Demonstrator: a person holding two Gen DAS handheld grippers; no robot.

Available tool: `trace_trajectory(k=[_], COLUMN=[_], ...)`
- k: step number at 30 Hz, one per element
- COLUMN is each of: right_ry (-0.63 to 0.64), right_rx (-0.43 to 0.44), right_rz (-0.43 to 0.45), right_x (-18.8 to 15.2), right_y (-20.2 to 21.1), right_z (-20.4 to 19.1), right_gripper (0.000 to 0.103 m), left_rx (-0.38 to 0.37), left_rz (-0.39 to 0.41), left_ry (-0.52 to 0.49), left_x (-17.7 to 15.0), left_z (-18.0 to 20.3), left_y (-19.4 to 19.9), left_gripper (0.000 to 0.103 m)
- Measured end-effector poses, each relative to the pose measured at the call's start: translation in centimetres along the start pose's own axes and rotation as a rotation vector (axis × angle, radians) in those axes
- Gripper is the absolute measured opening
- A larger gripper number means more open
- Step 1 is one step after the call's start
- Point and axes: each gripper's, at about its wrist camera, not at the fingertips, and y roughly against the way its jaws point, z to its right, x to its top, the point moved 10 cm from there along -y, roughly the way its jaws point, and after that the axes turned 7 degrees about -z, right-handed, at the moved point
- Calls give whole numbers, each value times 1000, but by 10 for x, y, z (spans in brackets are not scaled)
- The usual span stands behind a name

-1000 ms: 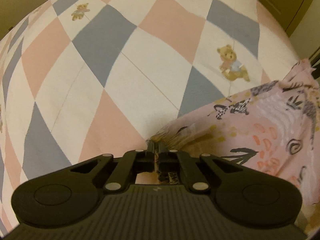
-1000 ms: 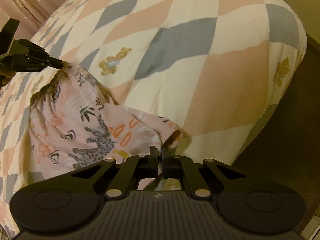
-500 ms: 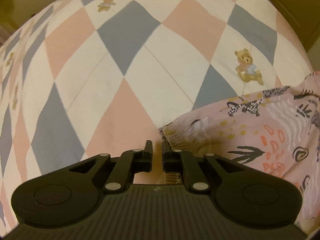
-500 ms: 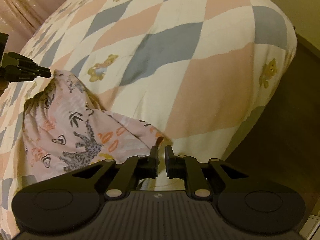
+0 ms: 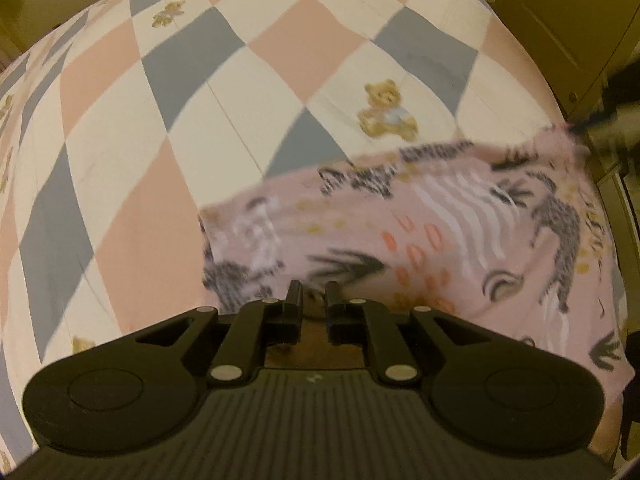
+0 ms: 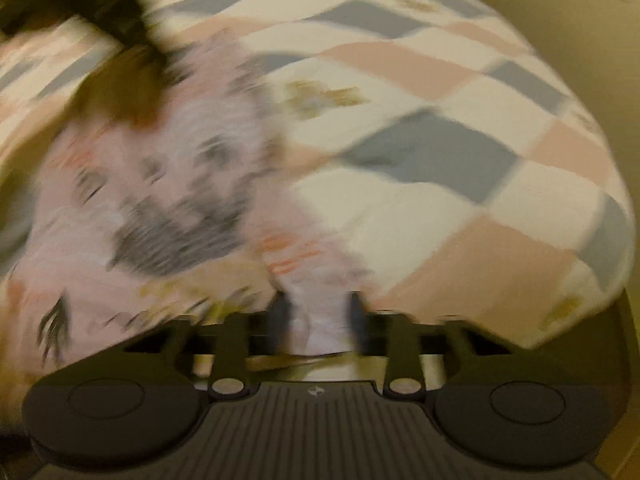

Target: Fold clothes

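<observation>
A pink garment [image 5: 440, 240] printed with grey leopards, leaves and orange marks lies spread on the bed. My left gripper [image 5: 313, 296] is open at the garment's near edge, its fingers a little apart, with cloth just beyond and below the tips. In the heavily blurred right wrist view, my right gripper [image 6: 317, 308] is open wide, and a fold of the pink garment [image 6: 160, 200] runs between its fingers. In the left wrist view the right gripper [image 5: 612, 120] shows as a dark blur at the garment's far right corner. A dark blur at top left in the right wrist view is the left gripper [image 6: 116, 20].
The bed carries a quilt [image 5: 200, 140] of pink, grey and cream diamonds with teddy bears. Its rounded edge [image 6: 580, 300] drops away on the right. A cupboard door [image 5: 560, 20] stands beyond the far corner.
Both grippers went from shut on the garment's corners to open, the right one widest. The left view has shifted so the garment fills more of it; the right view is smeared by fast motion.
</observation>
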Motion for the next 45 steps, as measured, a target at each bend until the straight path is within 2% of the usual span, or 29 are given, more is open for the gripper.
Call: trace_trajectory(k=[2,4,9,11,15,20,24,27,31,33,38,42,43,45], right_ry=[-93,-135,-204,-235,-275,-268,-260,-264,-249,-223,-167,-242,-245,-232], right_rx=[-9,8,90,122,166,236,291,326,364,367,288,249,236,211], right_rz=[13,3,-30,-39,-54,-85,-109,-129,-165,-180,-199,-202,-198,-197], right_x=[3,1,-8,-12,-16,-25,-36,-46,-61,-69,-82,-89,-90,-94], right_y=[6,7,5,4,8,18,26,32,37,36,24,17,17,15], right_z=[22,32,30,26,9,-28,-67,-98,-145,-167,-204,-208,-209,-212], right_gripper=[27,27,27,31,34,35,39,43,50,50,50,50,48,33], left_rx=[3,7,40,54,85,102,71,31,-11,-22,-57,-98,-107,-122], left_rz=[-7,-13,-20,-16,-14,16,40,32,31,43,69,84,90,102], left_ry=[14,39,127,167,252,354,436,425,366,332,275,243,242,246], left_x=[-10,-20,-44,-53,-73,-86,-83,-81,-86,-88,-88,-90,-92,-95], left_z=[3,3,1,-2,-11,-36,-60,-70,-69,-68,-74,-77,-78,-79], left_y=[1,3,10,15,22,30,28,18,10,12,12,8,8,8], left_gripper=[9,9,9,12,22,23,26,27,19,17,15,15,15,15])
